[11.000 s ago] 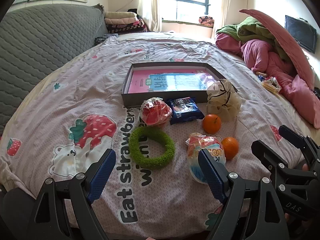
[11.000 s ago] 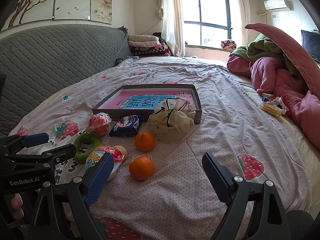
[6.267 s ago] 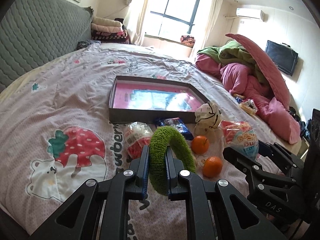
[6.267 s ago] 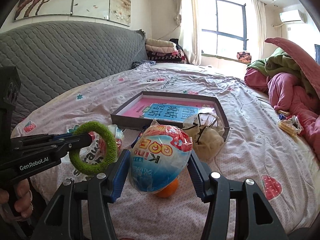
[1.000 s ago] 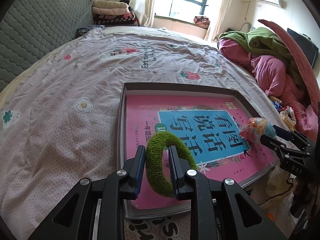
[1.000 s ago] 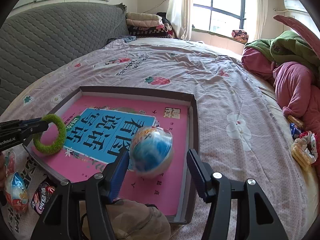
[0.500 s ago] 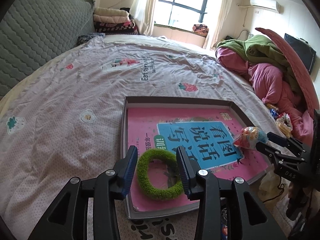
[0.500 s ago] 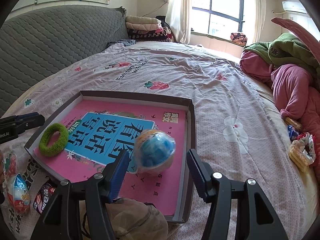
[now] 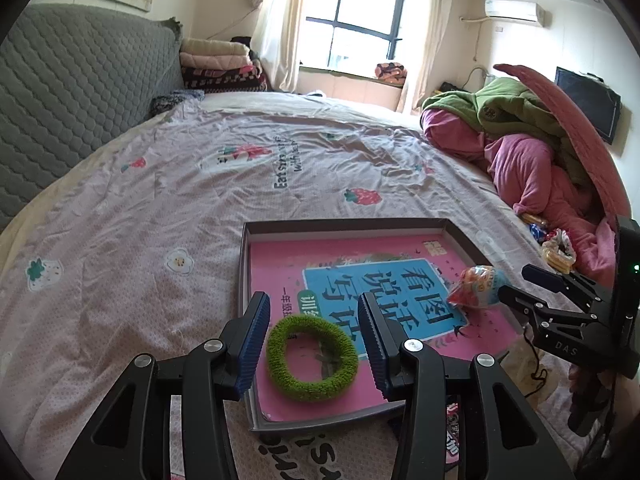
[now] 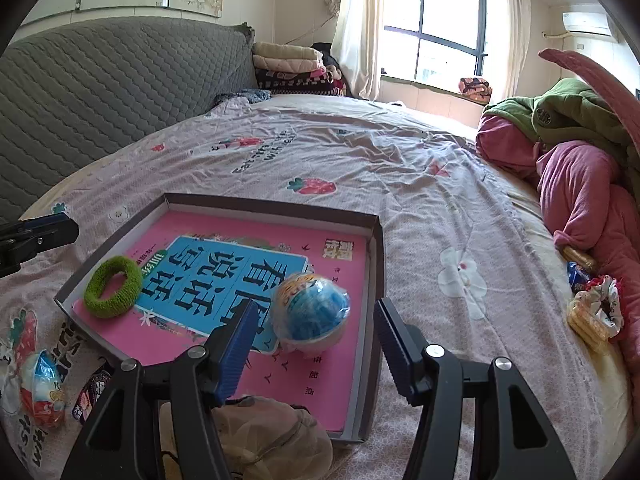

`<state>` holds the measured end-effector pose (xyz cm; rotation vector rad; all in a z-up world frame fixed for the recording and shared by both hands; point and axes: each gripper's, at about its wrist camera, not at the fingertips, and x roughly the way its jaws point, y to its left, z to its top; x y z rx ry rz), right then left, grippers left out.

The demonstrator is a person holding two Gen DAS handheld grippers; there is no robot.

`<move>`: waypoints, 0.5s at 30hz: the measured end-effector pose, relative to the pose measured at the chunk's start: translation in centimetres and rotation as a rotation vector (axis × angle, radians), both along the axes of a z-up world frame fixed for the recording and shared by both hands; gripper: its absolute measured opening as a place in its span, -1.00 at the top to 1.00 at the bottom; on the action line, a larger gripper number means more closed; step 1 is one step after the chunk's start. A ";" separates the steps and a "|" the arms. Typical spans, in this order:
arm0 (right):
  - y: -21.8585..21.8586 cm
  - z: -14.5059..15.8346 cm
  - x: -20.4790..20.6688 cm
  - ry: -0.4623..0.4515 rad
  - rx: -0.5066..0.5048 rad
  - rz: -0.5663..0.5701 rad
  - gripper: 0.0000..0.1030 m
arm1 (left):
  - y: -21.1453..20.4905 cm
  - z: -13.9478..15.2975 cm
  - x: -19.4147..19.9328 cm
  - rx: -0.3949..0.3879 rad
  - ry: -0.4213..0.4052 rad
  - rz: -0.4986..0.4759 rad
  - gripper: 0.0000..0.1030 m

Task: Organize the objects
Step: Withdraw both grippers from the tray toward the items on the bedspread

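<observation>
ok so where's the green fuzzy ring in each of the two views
Left wrist view: the green fuzzy ring lies low and centre, flat in the near left corner of the grey tray, between the left gripper fingers without touching them.
Right wrist view: the ring is at the left, in that same tray corner.
Shared landmark: the blue panel with Chinese characters beside the ring.

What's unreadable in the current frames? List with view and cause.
- Mesh bag: right wrist view, lower part cut off behind the right tool.
- Dark snack pack: right wrist view, label too small; only a sliver in left wrist view behind the left tool.
- Oranges: in neither view.
- Wrapped egg toy: underside hidden, contact with the box floor unclear.
</observation>
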<state>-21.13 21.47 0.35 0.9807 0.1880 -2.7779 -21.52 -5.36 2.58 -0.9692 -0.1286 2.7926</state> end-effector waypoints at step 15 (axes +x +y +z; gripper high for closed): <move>-0.4 1.2 1.2 0.036 -0.026 0.034 -0.25 | 1.7 2.0 3.6 -0.023 0.061 0.018 -0.14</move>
